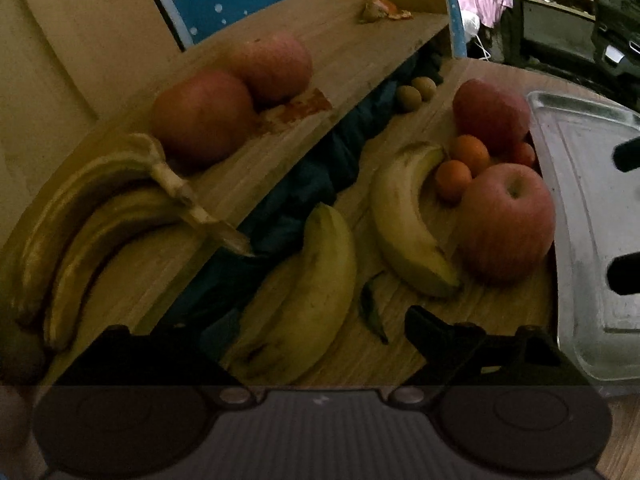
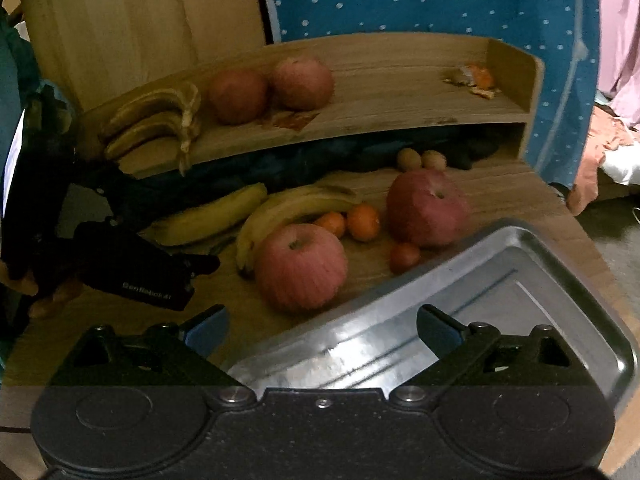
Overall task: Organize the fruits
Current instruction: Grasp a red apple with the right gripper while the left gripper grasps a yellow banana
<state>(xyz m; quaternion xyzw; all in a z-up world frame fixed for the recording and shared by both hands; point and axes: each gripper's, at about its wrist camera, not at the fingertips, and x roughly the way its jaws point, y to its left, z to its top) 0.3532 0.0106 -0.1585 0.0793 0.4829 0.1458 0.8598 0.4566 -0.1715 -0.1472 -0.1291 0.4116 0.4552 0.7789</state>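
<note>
On the wooden table lie two loose bananas (image 1: pixel 304 292) (image 1: pixel 404 220), two red apples (image 1: pixel 508 220) (image 1: pixel 492 108), small oranges (image 1: pixel 454 180) and a small red fruit (image 2: pixel 404 257). The shelf (image 1: pixel 352 56) above carries a banana bunch (image 1: pixel 92 208) and two more apples (image 1: pixel 204 114). My left gripper (image 1: pixel 272 332) is open low over the table, with the end of the nearer banana between its fingers, untouched as far as I can tell. My right gripper (image 2: pixel 322 328) is open above the near rim of the metal tray (image 2: pixel 540 280), holding nothing.
Two small brown round fruits (image 2: pixel 420 159) and dark cloth (image 1: pixel 304 176) sit under the shelf. Orange peel (image 2: pixel 476 78) lies at the shelf's right end. A leaf (image 1: pixel 372 308) lies by the bananas. A blue dotted fabric (image 2: pixel 440 0) hangs behind.
</note>
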